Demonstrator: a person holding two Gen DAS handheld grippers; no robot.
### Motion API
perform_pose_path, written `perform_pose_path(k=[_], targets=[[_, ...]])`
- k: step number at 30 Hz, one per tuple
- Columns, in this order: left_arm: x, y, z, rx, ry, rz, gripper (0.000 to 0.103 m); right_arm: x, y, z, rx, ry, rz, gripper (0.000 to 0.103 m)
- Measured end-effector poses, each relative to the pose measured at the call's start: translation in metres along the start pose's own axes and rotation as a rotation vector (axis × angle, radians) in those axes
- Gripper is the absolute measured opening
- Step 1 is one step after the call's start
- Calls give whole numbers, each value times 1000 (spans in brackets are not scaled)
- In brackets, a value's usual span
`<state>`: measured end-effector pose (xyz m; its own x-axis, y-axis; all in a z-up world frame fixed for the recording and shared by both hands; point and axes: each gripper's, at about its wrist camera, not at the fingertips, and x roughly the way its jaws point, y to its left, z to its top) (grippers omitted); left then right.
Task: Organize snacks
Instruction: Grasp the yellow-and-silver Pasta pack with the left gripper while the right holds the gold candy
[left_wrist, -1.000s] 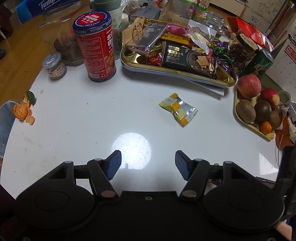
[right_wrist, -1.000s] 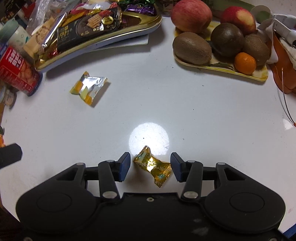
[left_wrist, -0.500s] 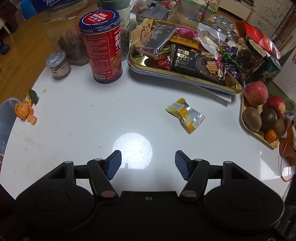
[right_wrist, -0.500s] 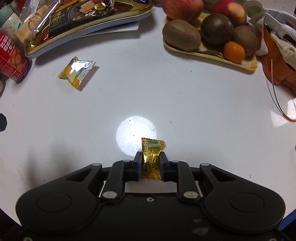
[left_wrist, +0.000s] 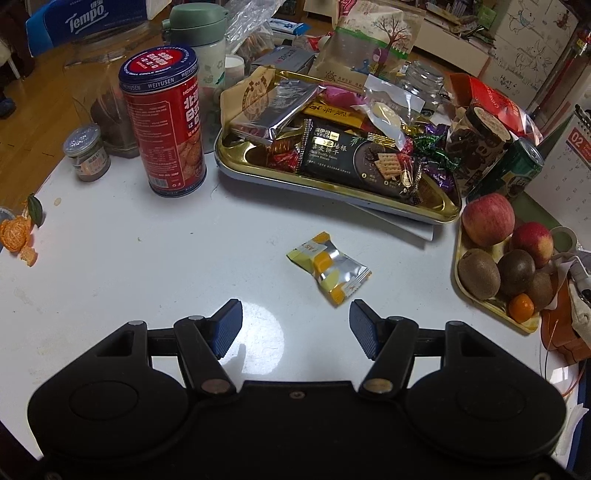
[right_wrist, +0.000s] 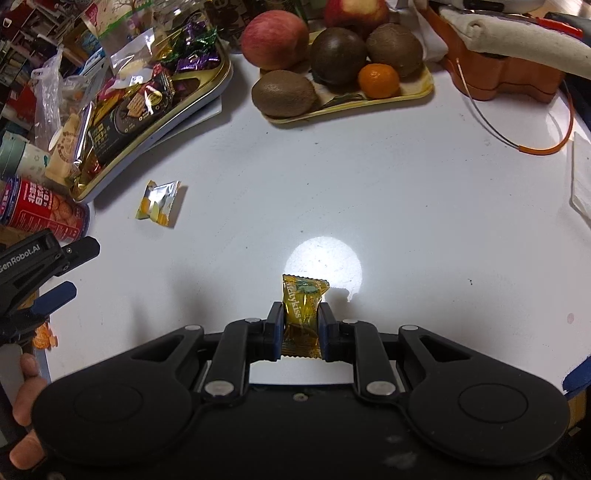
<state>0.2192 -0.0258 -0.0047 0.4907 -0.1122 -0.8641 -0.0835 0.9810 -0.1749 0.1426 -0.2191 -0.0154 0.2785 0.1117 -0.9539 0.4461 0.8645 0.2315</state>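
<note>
My right gripper (right_wrist: 300, 314) is shut on a gold-wrapped candy (right_wrist: 301, 300) and holds it above the white table (right_wrist: 369, 184). A yellow and silver snack packet (left_wrist: 328, 272) lies on the table just ahead of my open, empty left gripper (left_wrist: 295, 325); it also shows in the right wrist view (right_wrist: 159, 202). The gold snack tray (left_wrist: 325, 181) with several wrapped snacks stands behind the packet, and shows at the upper left in the right wrist view (right_wrist: 207, 88). The left gripper (right_wrist: 44, 273) shows at the left edge of the right wrist view.
A red biscuit tin (left_wrist: 164, 125), a small jar (left_wrist: 86, 153) and a green flask (left_wrist: 207, 55) stand at the back left. A fruit tray (left_wrist: 491, 306) with apples and kiwis is at the right. Orange peel (left_wrist: 16, 236) lies at the left edge. An orange cable (right_wrist: 517, 144) lies at the right.
My right gripper closed on the gold candy and lifted it off the table. My left gripper moved forward toward the yellow and silver packet and stayed open.
</note>
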Motion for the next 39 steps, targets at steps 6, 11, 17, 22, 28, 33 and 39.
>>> perform_pose_path(k=[6,11,17,22,28,33,39], targets=[[16,-9,-11,-13,-4,-53,66,-5,-15,3,65,7,23,20],[40,-17,-9,10,4,32,66,-8,-17,0,104,36,79,20],[71,-23,18,-48,39,85,66,-21,-14,-2,101,19,124,20],[93,-26,40,-143,62,113,66,-26,-18,-2,110,15,137,20],[113,-39,46,-125,80,187,66,-29,-19,-2,119,18,158,20],[123,-43,40,-120,121,218,66,-33,-15,-5,94,13,183,20],[126,-42,27,-128,125,247,72,-37,-21,-5,108,12,194,20]])
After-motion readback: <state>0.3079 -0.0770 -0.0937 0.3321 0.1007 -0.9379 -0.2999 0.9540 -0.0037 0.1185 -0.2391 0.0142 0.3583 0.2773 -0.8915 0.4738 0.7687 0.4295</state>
